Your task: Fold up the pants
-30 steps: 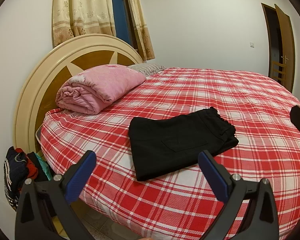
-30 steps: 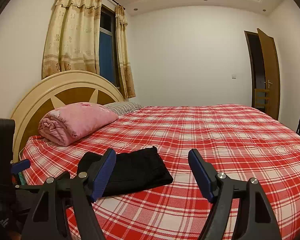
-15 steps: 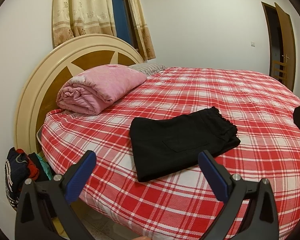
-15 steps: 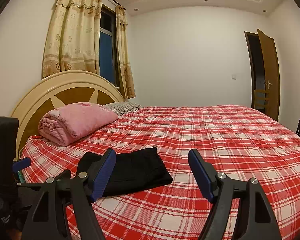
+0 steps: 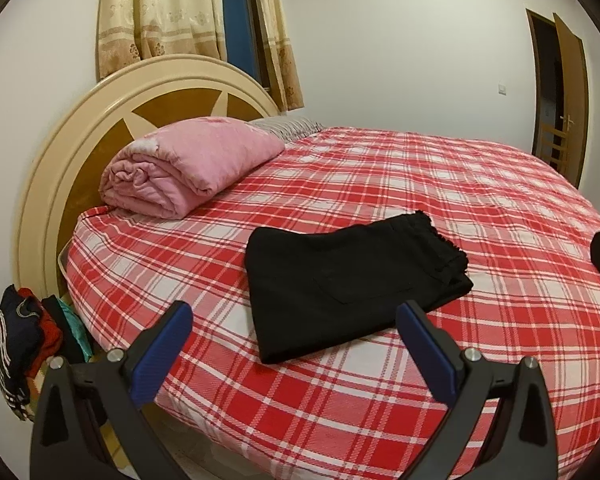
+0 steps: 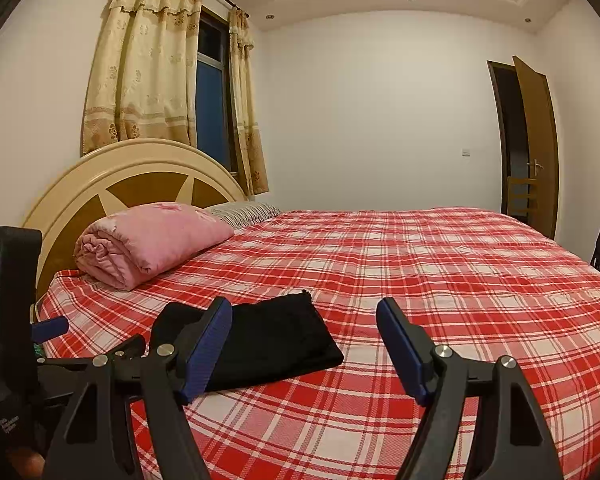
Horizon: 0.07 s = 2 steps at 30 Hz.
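- A white-walled bedroom is showing in the left wrist view, with a round bed (image 5: 480, 184) under a red and white plaid cover filling most of the frame.
- A rolled pink quilt (image 5: 188, 168) is lying against the cream and brown headboard (image 5: 100, 120), below yellow curtains (image 5: 160, 12).
- The black pants (image 5: 348, 276), folded into a flat rectangle, are lying on the cover near the bed's front edge.
- The left tool (image 5: 294, 340) is hovering above the bed edge, its blue-padded fingers (image 5: 426, 350) standing wide apart and holding nothing.
- A heap of dark, red and teal clothes (image 5: 28, 340) is sitting beside the bed at lower left.
- In the right wrist view, the same bed (image 6: 460, 272) is stretching toward an open brown door (image 6: 534, 144).
- The pants (image 6: 276, 340) are lying left of centre, partly hidden behind one blue finger (image 6: 208, 352).
- The right tool (image 6: 304, 348) is hanging over the cover, fingers spread apart and empty.
- The pink quilt (image 6: 152, 240) is resting by the headboard (image 6: 132, 172).
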Tool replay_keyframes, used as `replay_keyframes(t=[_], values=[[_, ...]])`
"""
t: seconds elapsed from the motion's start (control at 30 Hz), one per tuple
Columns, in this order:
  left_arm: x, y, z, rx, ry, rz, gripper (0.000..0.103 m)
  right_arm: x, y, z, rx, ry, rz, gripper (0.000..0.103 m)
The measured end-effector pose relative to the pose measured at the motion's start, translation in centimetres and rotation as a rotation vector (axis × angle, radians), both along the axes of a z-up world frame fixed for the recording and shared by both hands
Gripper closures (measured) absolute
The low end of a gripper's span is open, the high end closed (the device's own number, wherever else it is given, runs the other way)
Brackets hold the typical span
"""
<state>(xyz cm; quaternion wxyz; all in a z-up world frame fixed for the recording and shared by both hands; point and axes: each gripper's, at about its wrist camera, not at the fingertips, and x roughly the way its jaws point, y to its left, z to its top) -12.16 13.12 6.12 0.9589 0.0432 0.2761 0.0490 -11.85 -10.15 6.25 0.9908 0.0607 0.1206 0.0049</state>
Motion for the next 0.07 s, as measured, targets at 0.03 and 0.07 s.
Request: replay_keyframes(t=[0.03,0.07], values=[[0.00,0.03,0.05,-0.001,-0.003,0.001,0.000,0.01,0.01,0.04,0.000,0.000,0.000,0.027],[0.05,0.04,0.07,0.000,-0.004,-0.001,0.000,0.03,0.00,0.01,0.000,0.001,-0.001,0.027]])
